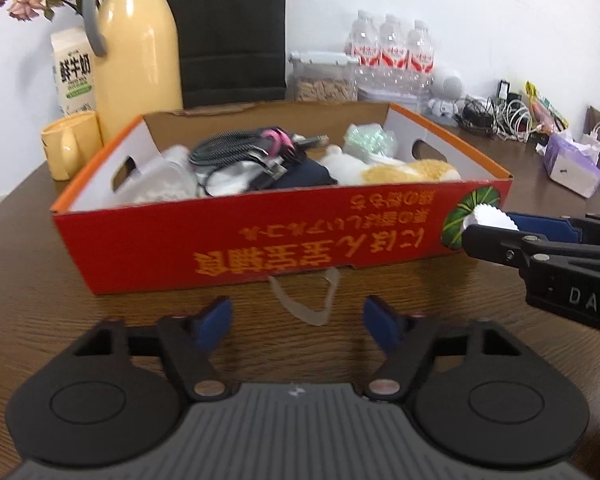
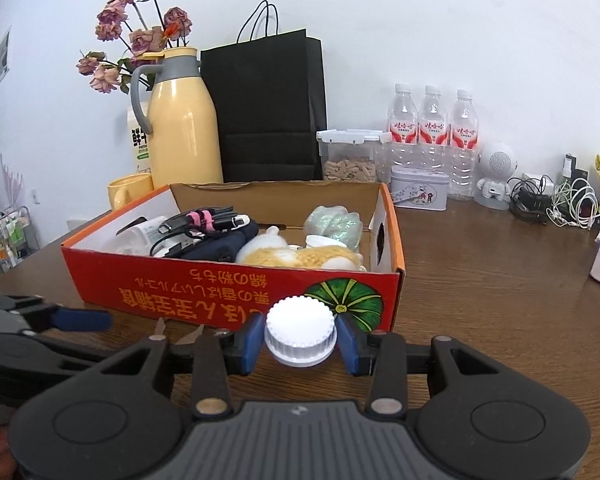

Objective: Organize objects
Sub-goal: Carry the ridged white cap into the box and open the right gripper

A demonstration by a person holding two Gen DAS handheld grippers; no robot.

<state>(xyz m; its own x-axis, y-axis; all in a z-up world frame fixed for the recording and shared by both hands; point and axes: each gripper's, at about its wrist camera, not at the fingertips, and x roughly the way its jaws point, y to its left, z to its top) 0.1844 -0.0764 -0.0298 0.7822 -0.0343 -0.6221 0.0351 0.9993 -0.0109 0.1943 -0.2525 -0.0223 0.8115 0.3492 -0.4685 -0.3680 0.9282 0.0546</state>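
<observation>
My right gripper (image 2: 300,338) pinching white ribbed cap (image 2: 300,336), held before red box (image 2: 236,294) front wall, by pumpkin print at its 5 o'clock corner. My left gripper (image 1: 298,320) spread, nothing between pads, over table (image 1: 40,280). "DAS" legible on right gripper body. Box front: yellow characters, upside down. Box holds cables (image 1: 236,150), plush (image 1: 396,170), dark cloth. Carton (image 1: 72,72) at 11 o'clock: Chinese print.
</observation>
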